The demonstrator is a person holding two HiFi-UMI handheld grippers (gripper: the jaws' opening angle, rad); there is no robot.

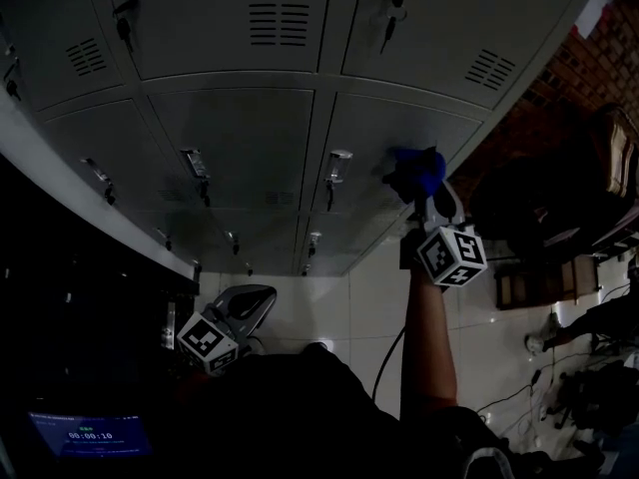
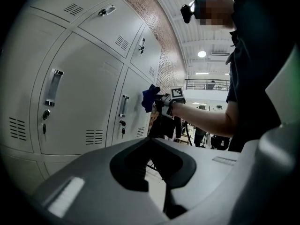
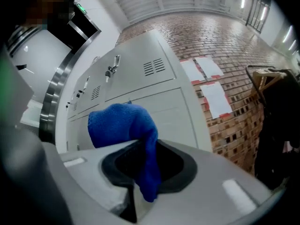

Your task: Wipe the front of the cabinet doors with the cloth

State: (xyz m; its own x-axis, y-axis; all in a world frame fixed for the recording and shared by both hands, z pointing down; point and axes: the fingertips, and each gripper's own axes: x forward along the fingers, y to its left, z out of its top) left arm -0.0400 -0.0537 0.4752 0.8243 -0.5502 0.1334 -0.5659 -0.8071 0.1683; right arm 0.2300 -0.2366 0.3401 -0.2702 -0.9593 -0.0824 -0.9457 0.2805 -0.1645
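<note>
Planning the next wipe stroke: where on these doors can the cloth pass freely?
Bare panel runs across the door above the cloth in the right tool, and across the neighbouring door at its middle. Crowded: the handle along the first door's left edge, and the vents higher up.

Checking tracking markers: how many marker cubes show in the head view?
2. The left gripper's cube sits low near the person's body; the right gripper's cube is up high, its cloth at a locker door. None looks hidden.
</note>
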